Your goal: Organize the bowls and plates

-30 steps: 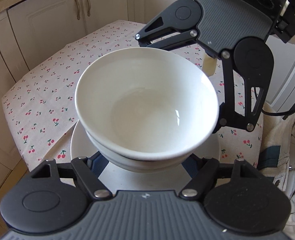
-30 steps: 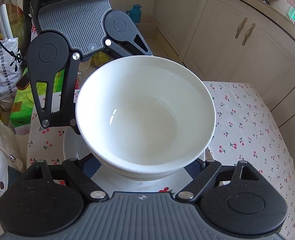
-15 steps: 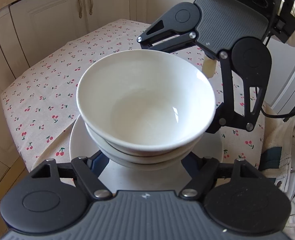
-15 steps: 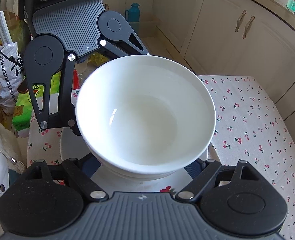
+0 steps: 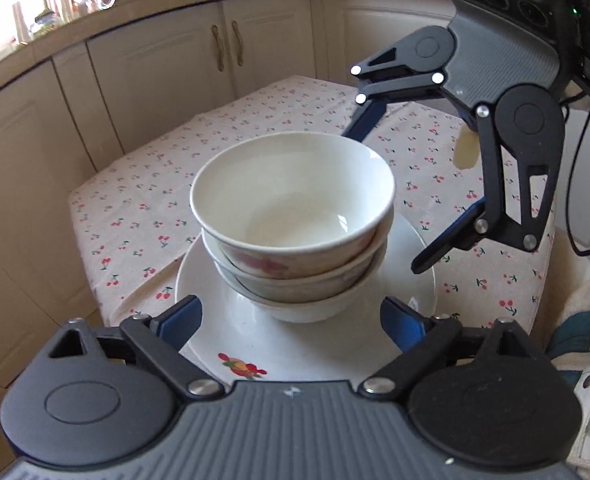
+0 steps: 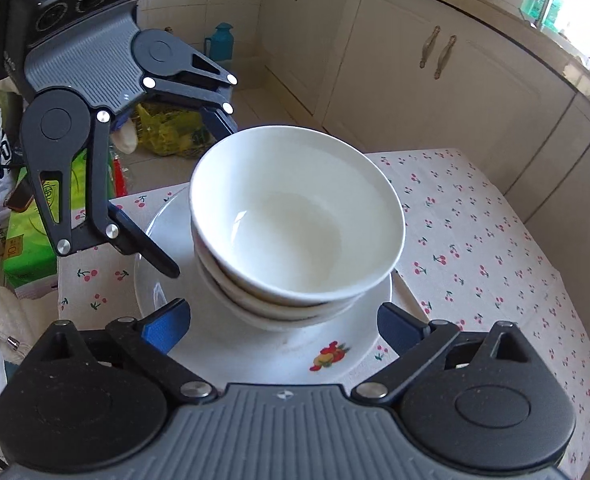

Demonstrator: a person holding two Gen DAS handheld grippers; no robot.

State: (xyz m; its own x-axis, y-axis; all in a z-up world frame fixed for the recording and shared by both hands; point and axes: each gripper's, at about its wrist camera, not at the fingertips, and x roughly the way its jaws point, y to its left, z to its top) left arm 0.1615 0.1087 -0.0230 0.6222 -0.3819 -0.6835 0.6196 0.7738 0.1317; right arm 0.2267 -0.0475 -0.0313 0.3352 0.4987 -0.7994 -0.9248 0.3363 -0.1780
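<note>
Three white bowls stand nested on a white plate (image 5: 295, 344) with a fruit motif; the top bowl (image 5: 291, 196) shows a pink pattern on its side. My left gripper (image 5: 291, 322) sits in front of the stack. Its jaws are opening, one on each side of the lowest bowl, and the pads are clear of it. The right gripper (image 5: 383, 202) faces it from the far right. In the right wrist view the top bowl (image 6: 295, 216) and plate (image 6: 255, 352) lie before the right gripper (image 6: 285, 325). Its jaws are also opening and touch nothing. The left gripper (image 6: 199, 200) is opposite.
The plate rests near the edge of a table with a cherry-print cloth (image 5: 155, 184) (image 6: 475, 240). Cream cabinets (image 5: 155, 80) line the wall behind. Beyond the table's edge are a green box (image 6: 27, 248), bags and a blue flask (image 6: 223, 46). A person's pale garment (image 5: 583, 320) hangs at the right.
Both grippers have let go of the top bowl, spread wide and drawn back. The bowl now rests nested in the two below, and the whole stack shows.
</note>
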